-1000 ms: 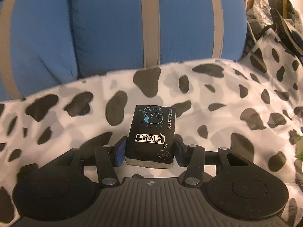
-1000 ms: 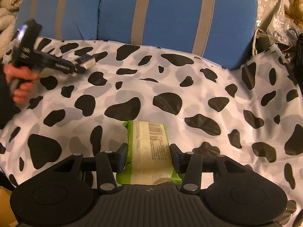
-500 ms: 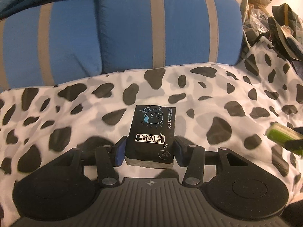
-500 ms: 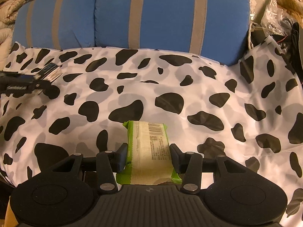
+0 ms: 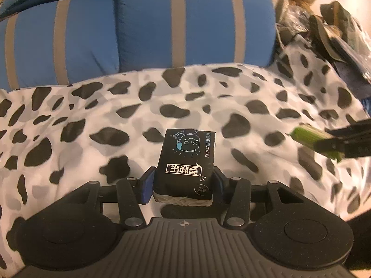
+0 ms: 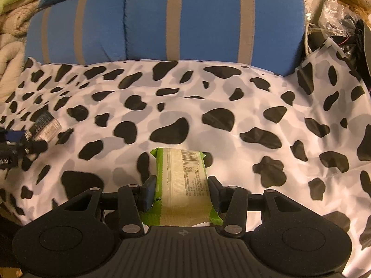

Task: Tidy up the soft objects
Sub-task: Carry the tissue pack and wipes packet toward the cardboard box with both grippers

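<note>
Tissue pack [image 5: 185,164], black, sat clamped between the left gripper [image 5: 183,183] fingers above the cow-print cover [image 5: 92,120] in the left wrist view; I judged a level, slow descent best before releasing. In the right wrist view, the right gripper [image 6: 180,191] gripped the green wipes packet [image 6: 183,185] likewise, so I judged it should land just beside, edges aligned.

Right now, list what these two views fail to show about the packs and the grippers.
- Black tissue pack, left wrist view: underside hidden by the pack itself; whether it touches the cow-print blanket cannot be told.
- Green wipes pack, right wrist view: near end hidden behind the gripper body; small print too fine to read.
- Right gripper, left wrist view: blurred, cut off by the right edge.
- Left gripper, right wrist view: cut off by the left edge.
</note>
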Available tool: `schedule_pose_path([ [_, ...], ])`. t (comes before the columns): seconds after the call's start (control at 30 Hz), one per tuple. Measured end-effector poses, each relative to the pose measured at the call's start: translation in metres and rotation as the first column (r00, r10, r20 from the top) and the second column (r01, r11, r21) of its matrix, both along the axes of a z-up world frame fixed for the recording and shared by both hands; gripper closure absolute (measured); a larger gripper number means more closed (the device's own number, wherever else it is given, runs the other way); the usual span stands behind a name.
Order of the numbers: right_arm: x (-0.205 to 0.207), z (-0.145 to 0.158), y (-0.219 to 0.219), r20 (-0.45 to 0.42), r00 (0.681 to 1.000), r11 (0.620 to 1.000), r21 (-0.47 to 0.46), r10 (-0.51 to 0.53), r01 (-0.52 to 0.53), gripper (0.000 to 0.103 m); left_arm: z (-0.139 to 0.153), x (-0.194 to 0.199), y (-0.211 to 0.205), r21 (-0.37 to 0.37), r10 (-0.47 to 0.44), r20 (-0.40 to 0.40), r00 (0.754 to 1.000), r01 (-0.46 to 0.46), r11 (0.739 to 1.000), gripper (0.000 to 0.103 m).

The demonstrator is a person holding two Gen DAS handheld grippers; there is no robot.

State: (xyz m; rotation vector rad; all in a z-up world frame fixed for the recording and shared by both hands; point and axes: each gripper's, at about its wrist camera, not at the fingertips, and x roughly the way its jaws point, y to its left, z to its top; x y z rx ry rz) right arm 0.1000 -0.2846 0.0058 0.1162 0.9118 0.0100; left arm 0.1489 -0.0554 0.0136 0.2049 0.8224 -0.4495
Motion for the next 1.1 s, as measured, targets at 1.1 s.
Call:
schedule_pose_path([
  [1.1,-0.11,0.012,0.083,-0.003,0.993,0.991,0.06,0.121,-0.12,0.053,-0.002,-0.12,0.024,-0.045,-0.009,-0.194,0.981,0.001,0.999,0.054],
])
